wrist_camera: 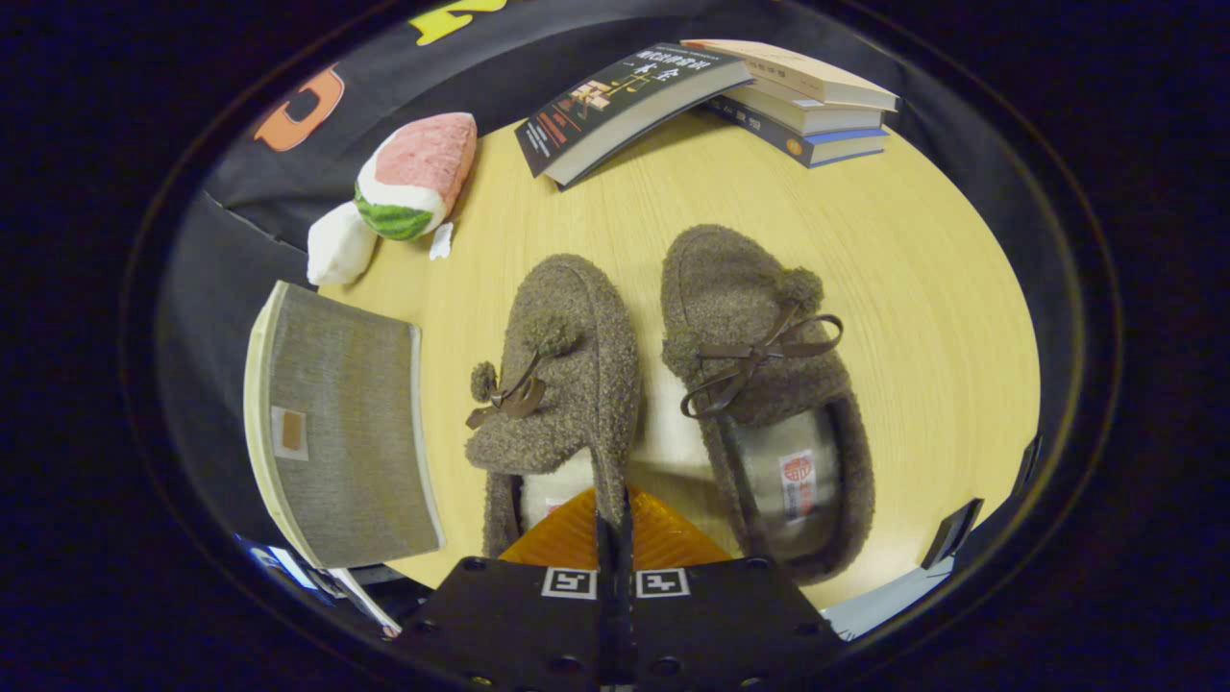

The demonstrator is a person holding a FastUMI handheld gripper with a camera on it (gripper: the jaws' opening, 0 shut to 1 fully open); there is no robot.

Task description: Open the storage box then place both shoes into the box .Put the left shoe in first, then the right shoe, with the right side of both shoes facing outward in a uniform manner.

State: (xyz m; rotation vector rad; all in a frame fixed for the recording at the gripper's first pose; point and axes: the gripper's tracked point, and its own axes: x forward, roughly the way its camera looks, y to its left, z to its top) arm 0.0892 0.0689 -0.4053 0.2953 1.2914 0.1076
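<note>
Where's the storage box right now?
In the gripper view, the grey fabric storage box lies at the table's edge, left of the shoe the gripper pinches.

Tool (615, 538): black body, two square white markers, round holes, ribbed fingers.

Gripper (615, 524) clamped on left shoe (557, 384)

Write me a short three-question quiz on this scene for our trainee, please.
1. True or false: the tongs are shut on the side wall of the shoe nearer the grey box.
2. What lies beyond the grey box? A) a plush watermelon slice B) a mug C) a ball
3. Fill in: the books lie on the table beyond the two ____.
Key: 1 true; 2 A; 3 shoes.
</note>
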